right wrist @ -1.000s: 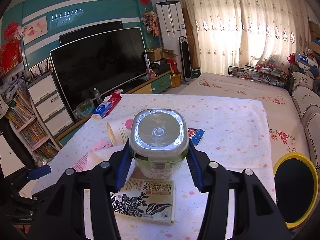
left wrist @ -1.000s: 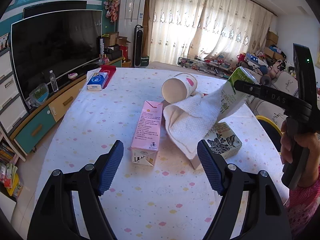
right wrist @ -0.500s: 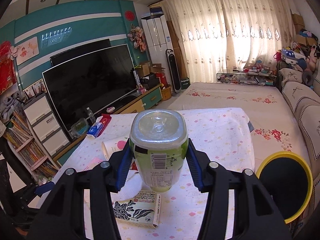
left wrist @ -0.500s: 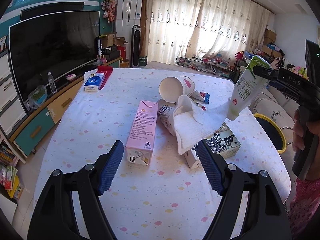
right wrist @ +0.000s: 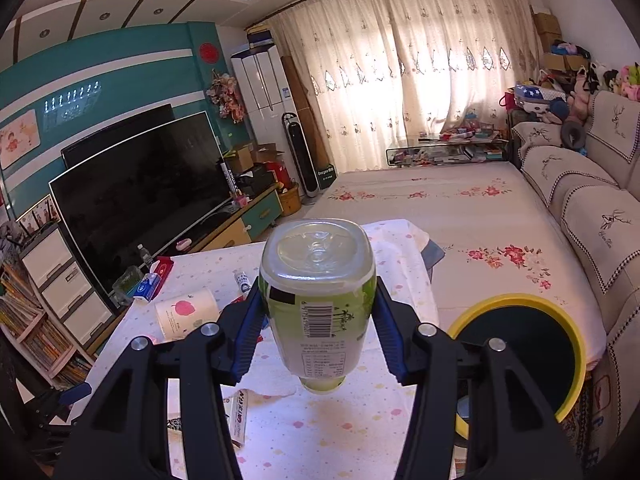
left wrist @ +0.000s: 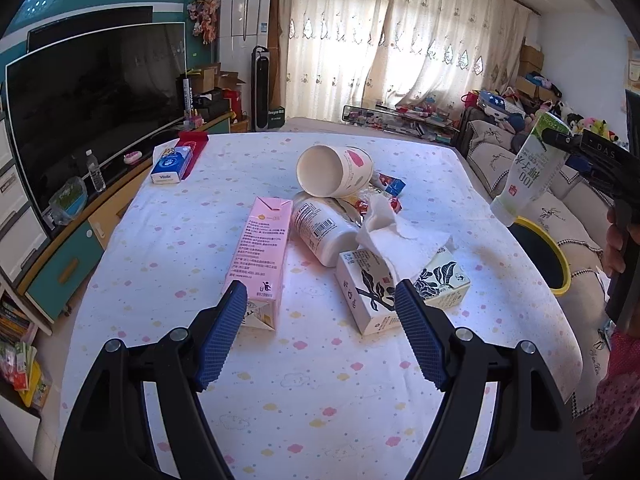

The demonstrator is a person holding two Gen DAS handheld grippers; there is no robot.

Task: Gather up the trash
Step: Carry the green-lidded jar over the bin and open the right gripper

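Right gripper (right wrist: pixel 318 316) clamps its 2 blue pads on a green-labelled bottle (right wrist: pixel 318 300), held upside down in the air just beside the yellow-rimmed bin (right wrist: pixel 520 354). Left gripper (left wrist: pixel 320 334) hangs wide open and holds nothing, well away from the bin, over the table (left wrist: pixel 320 400) near a pink carton (left wrist: pixel 262 256).

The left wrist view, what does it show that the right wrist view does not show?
Only the left wrist view shows the pink carton, the white jar and the open left gripper. Only the right wrist view shows the bottle's base between the right gripper's pads. Both show the bottle, paper cup and yellow bin.
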